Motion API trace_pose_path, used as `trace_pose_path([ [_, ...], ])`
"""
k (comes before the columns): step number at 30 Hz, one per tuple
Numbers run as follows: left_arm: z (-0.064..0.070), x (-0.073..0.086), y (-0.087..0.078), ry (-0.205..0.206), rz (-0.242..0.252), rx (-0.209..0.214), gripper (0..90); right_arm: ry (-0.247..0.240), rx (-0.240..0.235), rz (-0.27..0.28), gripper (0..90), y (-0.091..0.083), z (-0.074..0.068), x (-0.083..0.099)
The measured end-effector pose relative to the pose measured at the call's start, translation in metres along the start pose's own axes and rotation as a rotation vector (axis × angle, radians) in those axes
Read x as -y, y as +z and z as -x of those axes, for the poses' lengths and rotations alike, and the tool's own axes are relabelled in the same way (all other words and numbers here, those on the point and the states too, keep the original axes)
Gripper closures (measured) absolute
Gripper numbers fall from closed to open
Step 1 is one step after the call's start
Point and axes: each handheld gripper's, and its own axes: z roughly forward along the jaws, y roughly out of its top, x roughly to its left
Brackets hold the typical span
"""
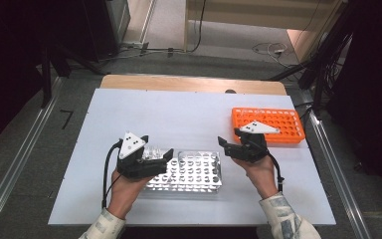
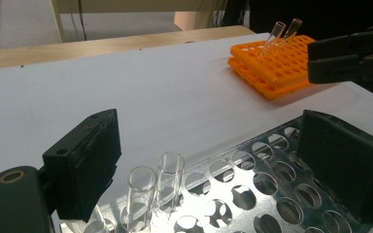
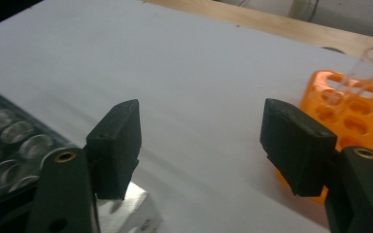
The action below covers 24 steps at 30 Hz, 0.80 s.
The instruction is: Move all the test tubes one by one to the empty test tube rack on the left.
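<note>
Left gripper [image 1: 165, 155] hovers over the near-left end of the metal rack [image 1: 199, 172], jaws spread wide and holding nothing. In the left gripper view the same gripper [image 2: 209, 165] brackets the rack's [image 2: 272, 194] left rows. Two clear glass tubes [image 2: 155, 189] stand upright in adjacent holes close to its left jaw, not touching either jaw. From above, the tubes [image 1: 151, 152] show as a small clear cluster at the rack's far-left corner, just beside the left gripper.

Right gripper [image 1: 225, 142] sits in the gap between the metal rack and the orange rack [image 1: 288, 130], jaws also spread and empty. Right gripper view: gripper [image 3: 201, 141] is over bare white table [image 3: 184, 73]; the metal rack's [image 3: 9, 141] corner lies under its left jaw and the orange rack [image 3: 359, 116] lies behind its right jaw. One clear tube [image 3: 364, 73] leans tilted in the orange rack. The left gripper view shows two tilted tubes [image 2: 284, 31] at the far end of the orange rack [image 2: 272, 68], with the right gripper [image 2: 315, 63] in front of that rack.

Metal rack lies near the front middle of the white table [image 1: 169, 114]. Orange rack lies at the far right, well apart from the metal rack. Most metal rack holes are unfilled. Hands [image 1: 129, 186] grip both tools from below; patterned sleeves [image 1: 283, 214] show at the near edge.
</note>
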Motion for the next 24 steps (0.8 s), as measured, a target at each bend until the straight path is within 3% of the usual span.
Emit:
trace_pose_path([
  [8, 0.002, 0.000, 0.000, 0.014, -0.009, 0.018, 8.0, 0.072, 0.110, 0.012, 32.9, 0.012, 0.032, 0.002],
  [12, 0.004, -0.001, -0.001, 0.019, -0.008, 0.003, 6.0, 0.097, 0.158, 0.006, 33.6, 0.021, 0.044, 0.001],
  [24, 0.001, -0.001, -0.002, -0.002, -0.018, -0.002, 2.2, 0.121, 0.219, -0.009, 44.0, 0.051, 0.063, 0.002],
])
